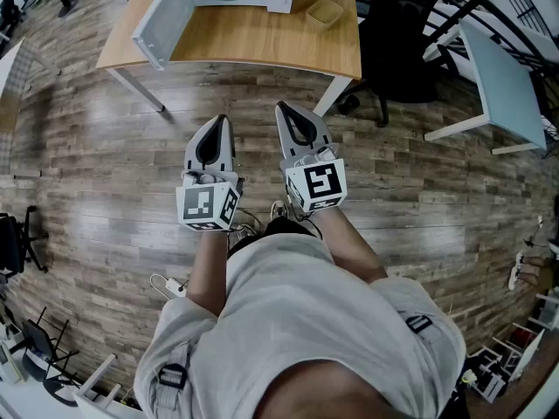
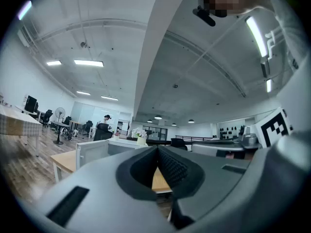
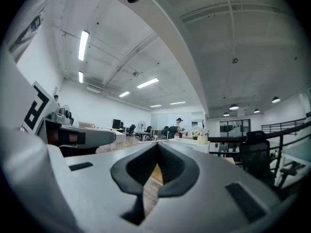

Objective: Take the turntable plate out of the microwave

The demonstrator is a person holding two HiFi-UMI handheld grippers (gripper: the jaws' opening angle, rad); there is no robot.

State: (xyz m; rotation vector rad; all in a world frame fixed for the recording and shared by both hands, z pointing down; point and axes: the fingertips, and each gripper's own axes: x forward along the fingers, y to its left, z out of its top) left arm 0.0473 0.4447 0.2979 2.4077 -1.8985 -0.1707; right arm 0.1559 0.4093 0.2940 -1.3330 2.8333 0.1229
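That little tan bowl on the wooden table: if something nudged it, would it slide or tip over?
Probably slide, not tip: the bowl looks low and wide, sitting flat on the smooth wooden table. It looks small and empty, so likely light. Its material is unclear from here, so fragility stays a guess.

The left gripper [image 1: 220,127] and right gripper [image 1: 285,112] are held level, side by side and just apart, jaws pressed together tip to tip with nothing between them. Behind each gripper's marker cube [image 1: 208,204], a bare forearm [image 1: 208,264] reaches forward.
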